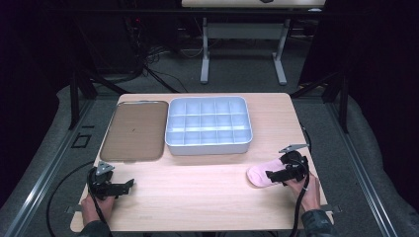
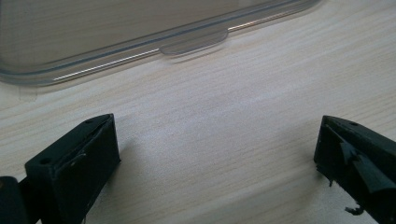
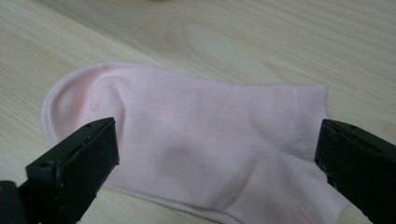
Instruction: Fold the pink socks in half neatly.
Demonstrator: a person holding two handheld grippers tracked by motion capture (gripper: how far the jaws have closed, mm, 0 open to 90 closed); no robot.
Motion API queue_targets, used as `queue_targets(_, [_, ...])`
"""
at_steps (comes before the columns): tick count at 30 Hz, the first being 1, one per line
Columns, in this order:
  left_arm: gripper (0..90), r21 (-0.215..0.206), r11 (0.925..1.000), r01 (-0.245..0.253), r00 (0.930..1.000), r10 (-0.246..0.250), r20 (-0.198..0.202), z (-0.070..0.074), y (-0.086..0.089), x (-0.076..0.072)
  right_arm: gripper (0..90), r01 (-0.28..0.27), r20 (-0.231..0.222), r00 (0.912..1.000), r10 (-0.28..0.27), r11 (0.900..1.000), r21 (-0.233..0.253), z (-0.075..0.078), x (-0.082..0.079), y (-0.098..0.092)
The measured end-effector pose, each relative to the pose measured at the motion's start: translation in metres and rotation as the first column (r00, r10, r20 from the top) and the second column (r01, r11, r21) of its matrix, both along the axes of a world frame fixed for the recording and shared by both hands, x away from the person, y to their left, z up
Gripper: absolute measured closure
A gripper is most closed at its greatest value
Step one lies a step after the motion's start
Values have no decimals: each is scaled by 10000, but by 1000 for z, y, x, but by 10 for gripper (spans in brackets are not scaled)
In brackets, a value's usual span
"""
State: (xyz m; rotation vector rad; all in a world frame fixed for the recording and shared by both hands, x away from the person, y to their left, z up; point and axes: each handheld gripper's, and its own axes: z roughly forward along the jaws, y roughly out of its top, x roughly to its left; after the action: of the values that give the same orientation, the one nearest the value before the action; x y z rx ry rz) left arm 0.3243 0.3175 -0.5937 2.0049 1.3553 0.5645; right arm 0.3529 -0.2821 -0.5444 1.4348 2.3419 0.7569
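Observation:
A pink sock [image 1: 258, 175] lies flat on the wooden table at the front right. In the right gripper view the sock [image 3: 210, 149] spreads between and just beyond the two black jaws. My right gripper [image 1: 272, 175] hovers over the sock, open, jaws wide apart either side of it [image 3: 217, 163]. My left gripper [image 1: 124, 186] rests at the front left, open over bare wood [image 2: 217, 158]. A clear compartment box [image 1: 208, 125] stands at the table's middle back. Its flat lid [image 1: 133, 131] lies to the left, and the lid's near rim [image 2: 194, 43] lies ahead of the left jaws.
The table's front edge [image 1: 197, 229] runs close below both hands. Cables trail from each gripper off the front. Dark frame rails flank the table on both sides, and another table's legs [image 1: 204, 54] stand behind.

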Motion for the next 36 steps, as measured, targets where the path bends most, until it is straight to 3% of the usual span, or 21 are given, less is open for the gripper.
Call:
queue_targets(9, [0,-1,10000,0,10000,0,-2,0,0,0,10,-30,-436,9990,20,9997,-233,-11,9,11])
queue_targets(15, [0,-2,10000,1,10000,-1,-4,0,0,0,81,26,-825,9966,-75,9983,-588,-20,12,13])
queue_targets(24, [0,-2,10000,-3,10000,3,-2,0,0,0,150,108,-676,9976,-142,9987,-507,-20,9,12])
queue_targets(27, [0,-2,10000,-1,10000,1,-4,0,0,0,189,137,-653,9977,-170,9986,-502,-20,8,11])
queue_targets(28, [0,0,10000,-3,10000,3,-2,0,0,0,250,159,-559,9983,-186,9987,-489,-19,7,9])
queue_targets(36, [0,-4,10000,-4,10000,4,-1,0,0,0,469,359,-260,9990,-365,9991,-241,-17,3,4])
